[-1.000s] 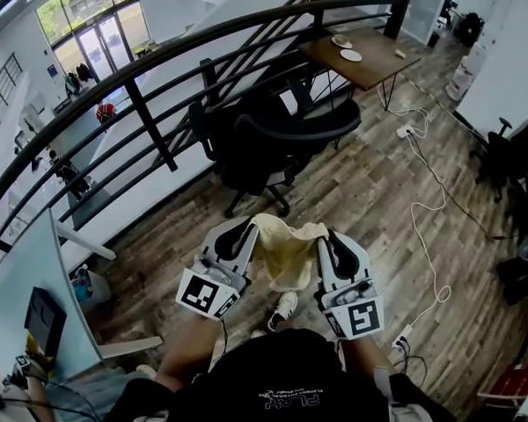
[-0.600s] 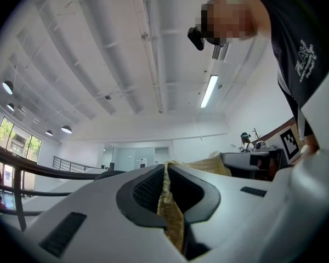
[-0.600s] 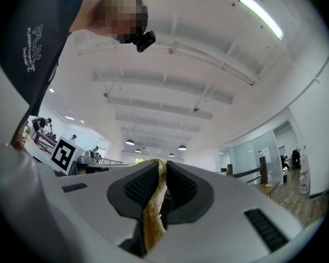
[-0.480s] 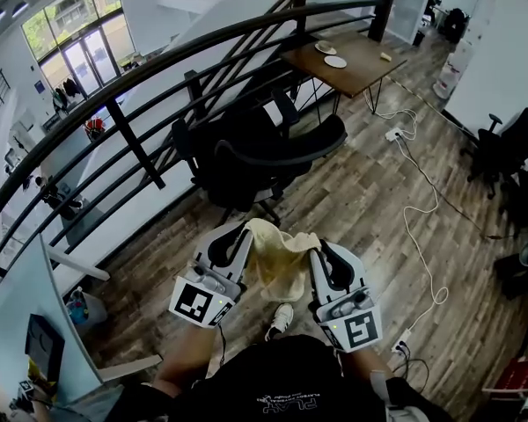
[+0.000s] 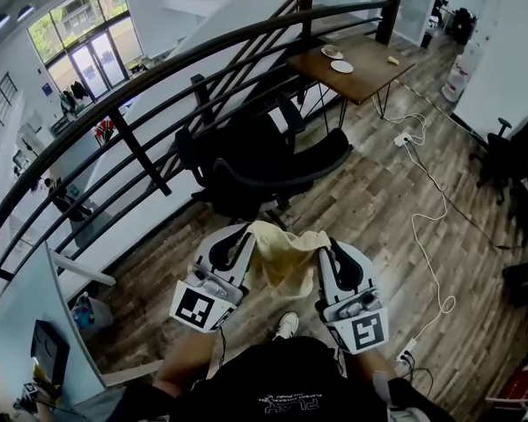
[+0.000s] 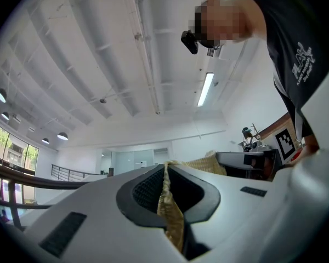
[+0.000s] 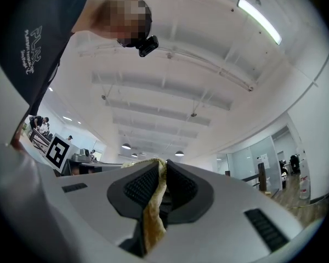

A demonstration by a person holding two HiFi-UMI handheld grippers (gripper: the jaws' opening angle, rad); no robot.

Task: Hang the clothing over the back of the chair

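A pale yellow knitted garment (image 5: 284,255) hangs between my two grippers in the head view. My left gripper (image 5: 244,233) is shut on its left edge, with the cloth (image 6: 170,212) pinched between the black pads. My right gripper (image 5: 327,251) is shut on the right edge, the fabric (image 7: 153,212) clamped the same way. Both grippers point upward and away from the person. A black office chair (image 5: 264,161) stands just beyond them, its curved back (image 5: 282,170) nearest to the garment and a little apart from it.
A black metal railing (image 5: 158,104) curves behind the chair, with a drop to a lower floor beyond. A wooden table (image 5: 356,60) with plates stands at the back right. A white cable (image 5: 431,209) trails over the wooden floor. More dark chairs (image 5: 510,156) sit at right.
Both grippers have moved up and forward with the garment, closer to the chair's back. The grip on the cloth is unchanged.
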